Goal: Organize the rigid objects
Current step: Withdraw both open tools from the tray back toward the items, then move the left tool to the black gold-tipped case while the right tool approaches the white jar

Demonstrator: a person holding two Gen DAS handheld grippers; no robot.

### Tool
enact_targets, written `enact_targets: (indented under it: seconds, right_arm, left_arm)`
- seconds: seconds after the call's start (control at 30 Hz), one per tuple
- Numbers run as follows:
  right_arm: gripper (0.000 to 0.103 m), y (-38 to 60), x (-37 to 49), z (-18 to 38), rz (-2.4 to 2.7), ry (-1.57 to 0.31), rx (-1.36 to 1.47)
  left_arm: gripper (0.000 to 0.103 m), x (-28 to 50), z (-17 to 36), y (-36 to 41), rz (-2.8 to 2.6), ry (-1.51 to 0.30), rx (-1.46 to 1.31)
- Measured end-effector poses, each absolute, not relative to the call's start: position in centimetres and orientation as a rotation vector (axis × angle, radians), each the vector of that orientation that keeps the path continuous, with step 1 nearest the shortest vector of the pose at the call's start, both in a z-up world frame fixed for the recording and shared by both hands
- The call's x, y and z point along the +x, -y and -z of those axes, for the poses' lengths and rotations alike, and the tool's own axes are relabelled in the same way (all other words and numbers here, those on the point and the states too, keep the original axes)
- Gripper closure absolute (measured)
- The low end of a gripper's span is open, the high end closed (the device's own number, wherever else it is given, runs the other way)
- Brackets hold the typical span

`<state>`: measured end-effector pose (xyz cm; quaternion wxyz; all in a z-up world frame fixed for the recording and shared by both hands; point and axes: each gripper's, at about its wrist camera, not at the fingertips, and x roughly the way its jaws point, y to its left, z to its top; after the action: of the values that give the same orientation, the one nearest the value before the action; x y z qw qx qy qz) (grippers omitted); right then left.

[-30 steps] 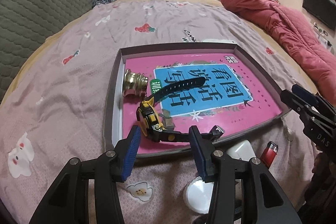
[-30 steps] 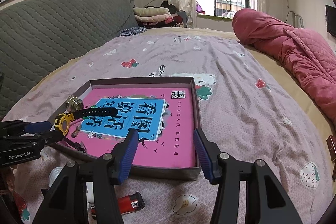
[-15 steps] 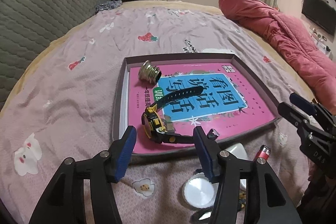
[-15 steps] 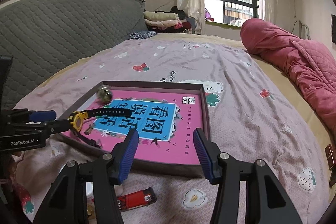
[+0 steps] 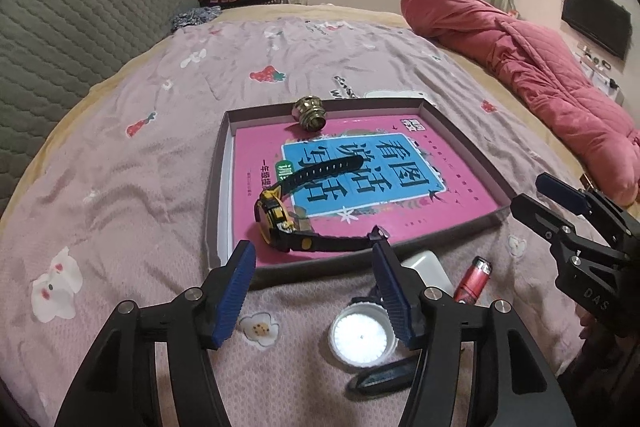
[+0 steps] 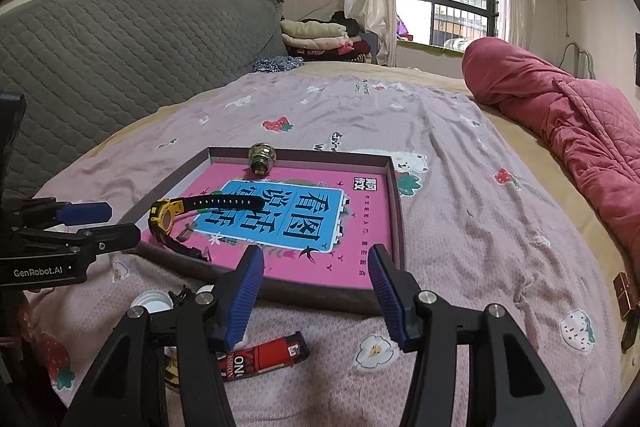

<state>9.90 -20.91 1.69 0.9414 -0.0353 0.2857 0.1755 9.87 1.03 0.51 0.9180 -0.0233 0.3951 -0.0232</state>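
A shallow grey box [image 5: 219,187] [image 6: 394,211] lies on the bed with a pink book inside. A yellow and black watch [image 5: 276,215] [image 6: 162,219] rests in the box near its front left. A brass fitting [image 5: 310,114] [image 6: 262,157] lies at the box's far edge. My left gripper [image 5: 314,283] is open and empty, just in front of the box. My right gripper [image 6: 316,287] is open and empty, near the box's front edge. In front of the box lie a red lighter [image 5: 474,277] [image 6: 264,357], a white cap [image 5: 362,337] [image 6: 154,301] and a white block [image 5: 426,267].
A dark pen-like object [image 5: 384,375] lies beside the white cap. A rolled pink quilt [image 5: 520,67] [image 6: 560,115] runs along the bed's right side. A grey padded headboard [image 6: 120,47] stands at the left. A small brown object [image 6: 626,293] lies at the right edge.
Both grippers have pulled back and risen from the box. The brass fitting has rolled from beside the watch to the box's far edge. The watch stays put.
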Motion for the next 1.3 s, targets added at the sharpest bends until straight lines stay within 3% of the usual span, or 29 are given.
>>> enact_targets:
  seconds: [1.3]
  right_arm:
    - [0.049, 20.7, 5.6, -1.9, -0.409, -0.640, -0.055]
  left_arm:
    - [0.041, 4.5, 0.4, -0.1, 0.179, -0.919, -0.029]
